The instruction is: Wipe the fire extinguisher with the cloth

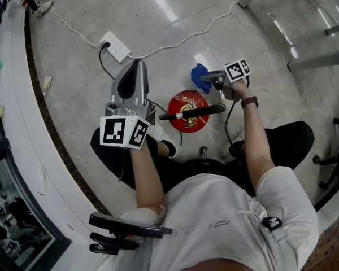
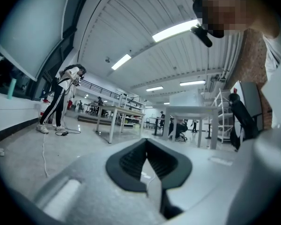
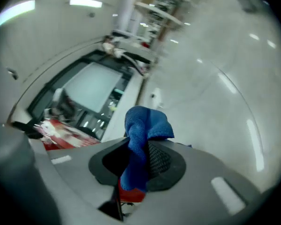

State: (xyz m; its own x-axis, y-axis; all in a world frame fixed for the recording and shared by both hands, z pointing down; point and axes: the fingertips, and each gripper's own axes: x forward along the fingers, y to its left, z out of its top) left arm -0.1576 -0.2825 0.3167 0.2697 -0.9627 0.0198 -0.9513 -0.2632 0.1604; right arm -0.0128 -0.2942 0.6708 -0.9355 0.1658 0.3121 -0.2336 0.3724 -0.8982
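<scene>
The right claw (image 3: 139, 156) is grasping the blue cloth (image 3: 145, 125) beside the red fire extinguisher (image 1: 186, 116); the left claw (image 2: 147, 149) is hovering clenched, empty.

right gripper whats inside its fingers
A blue cloth is pinched between the right gripper's fingers, its bunched end sticking out. The stretch clamped inside is covered.
</scene>
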